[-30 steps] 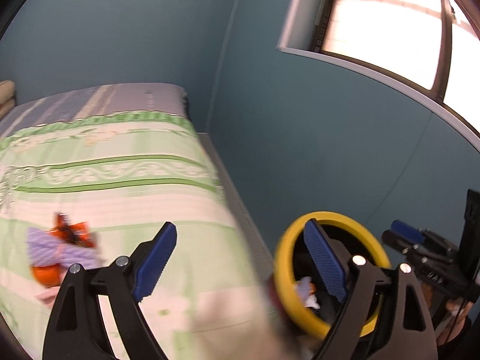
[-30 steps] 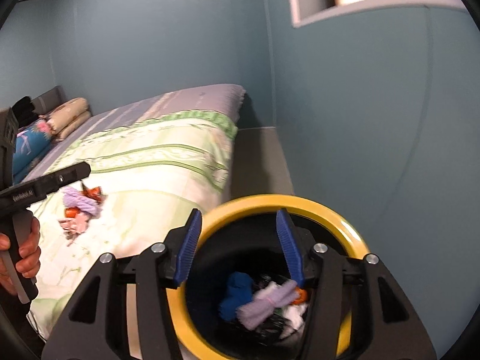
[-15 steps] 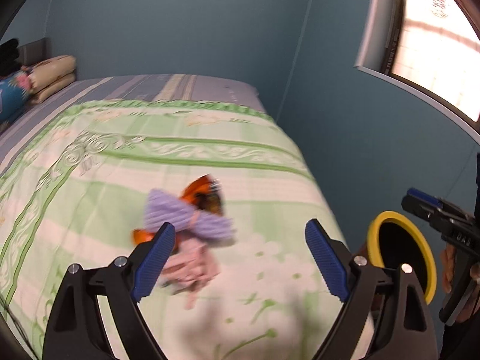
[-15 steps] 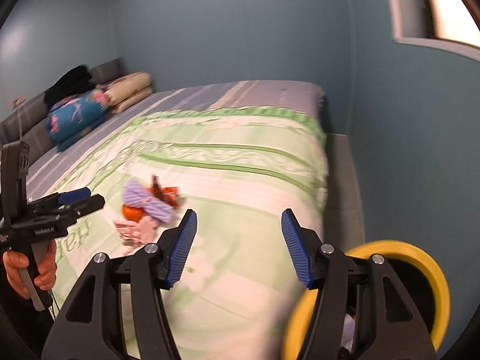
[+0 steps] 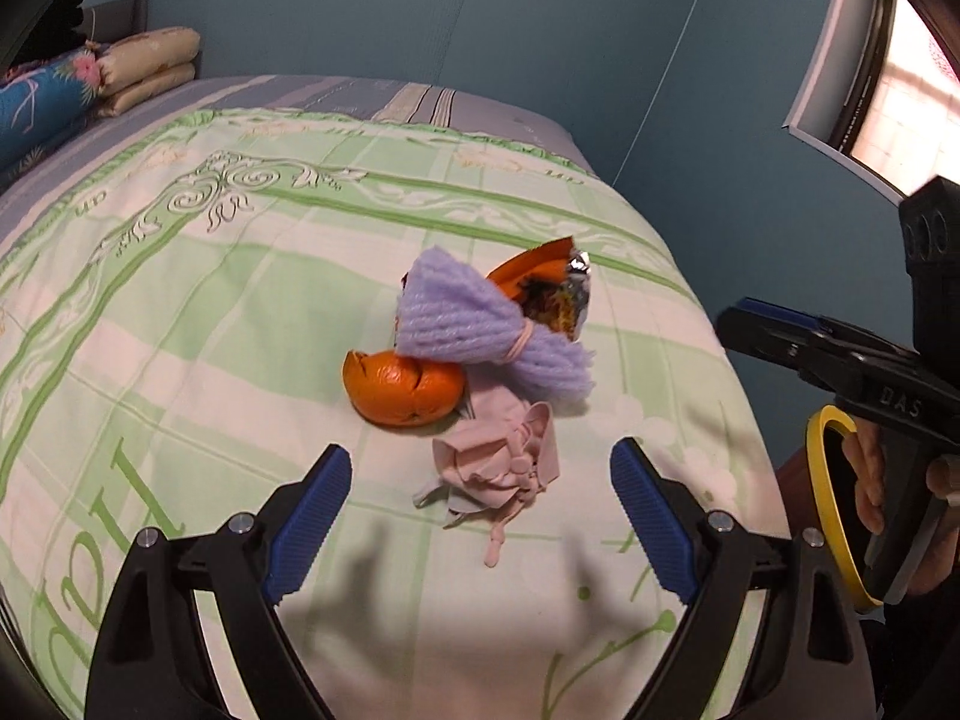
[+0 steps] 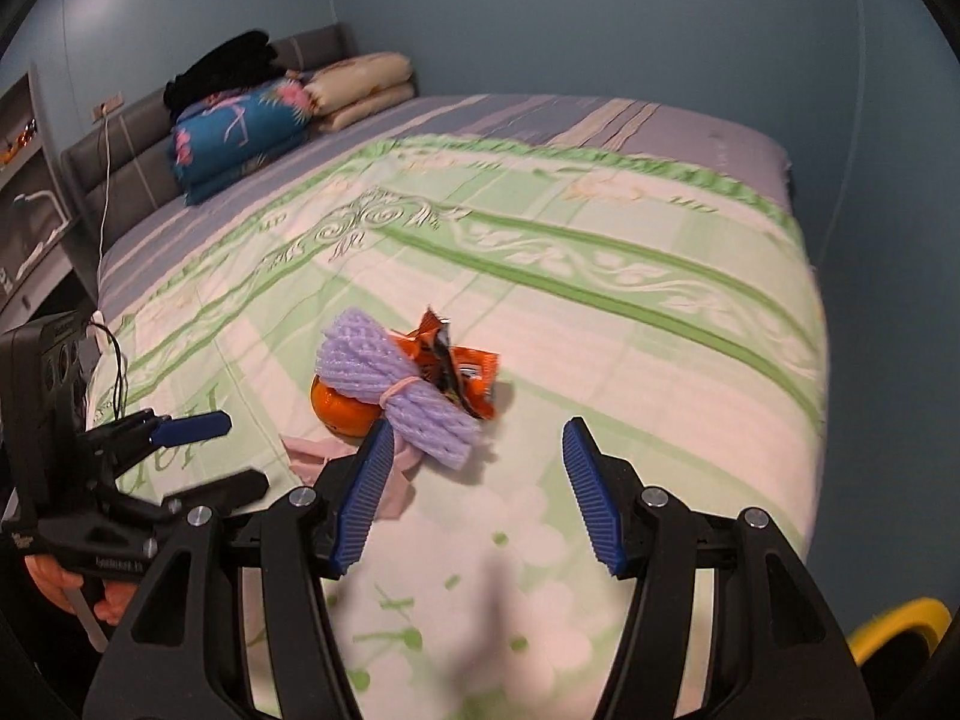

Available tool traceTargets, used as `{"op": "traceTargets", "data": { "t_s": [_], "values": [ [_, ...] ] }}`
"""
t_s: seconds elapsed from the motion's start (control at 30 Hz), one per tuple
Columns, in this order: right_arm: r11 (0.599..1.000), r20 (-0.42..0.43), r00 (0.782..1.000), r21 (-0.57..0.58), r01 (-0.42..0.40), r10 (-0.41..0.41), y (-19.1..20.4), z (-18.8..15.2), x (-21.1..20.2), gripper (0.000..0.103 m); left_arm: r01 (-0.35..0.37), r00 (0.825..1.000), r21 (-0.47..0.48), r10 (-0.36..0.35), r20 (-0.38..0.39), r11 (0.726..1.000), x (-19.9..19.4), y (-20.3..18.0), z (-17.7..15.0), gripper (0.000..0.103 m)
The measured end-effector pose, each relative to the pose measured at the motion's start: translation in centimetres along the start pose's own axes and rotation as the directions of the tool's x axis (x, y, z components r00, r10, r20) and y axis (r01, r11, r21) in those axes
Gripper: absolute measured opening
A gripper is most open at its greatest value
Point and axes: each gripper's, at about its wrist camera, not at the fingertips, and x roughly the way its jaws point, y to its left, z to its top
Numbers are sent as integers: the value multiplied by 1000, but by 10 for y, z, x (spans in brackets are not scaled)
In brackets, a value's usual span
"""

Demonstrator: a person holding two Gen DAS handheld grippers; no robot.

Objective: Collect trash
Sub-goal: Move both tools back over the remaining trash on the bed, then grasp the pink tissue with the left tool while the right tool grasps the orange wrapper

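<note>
A small heap of trash lies on the green patterned bed (image 5: 180,300): a purple foam fruit net (image 5: 480,324) tied with a rubber band, an orange peel (image 5: 402,390), an orange snack wrapper (image 5: 552,288) and a crumpled pink tissue (image 5: 498,468). My left gripper (image 5: 480,516) is open and empty, just short of the pink tissue. My right gripper (image 6: 474,498) is open and empty, near the net (image 6: 390,384) and the wrapper (image 6: 462,372). The yellow-rimmed trash bin (image 5: 834,516) stands off the bed's right side.
Folded quilts and pillows (image 6: 258,114) are stacked at the grey headboard (image 6: 120,162). Teal walls run along the far side of the bed. A window (image 5: 900,96) is at the upper right. The bin's rim (image 6: 894,624) shows at the lower right of the right wrist view.
Both grippers swung away from the trash bin and over the bed, closing in on the heap of trash. Both stayed open and empty.
</note>
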Motion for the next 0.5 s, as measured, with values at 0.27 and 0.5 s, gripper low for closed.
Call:
{"op": "traceTargets", "data": {
  "t_s": [0.27,0.5],
  "values": [
    [999,-45,999,-33,-17,16,6,17,59,55,21,998,-74,-26,-61,997,32,15,-5,85],
    [999,-75,997,-40,-20,17,2,28,93,53,12,995,-79,-20,-97,997,56,15,-6,77]
  ]
}}
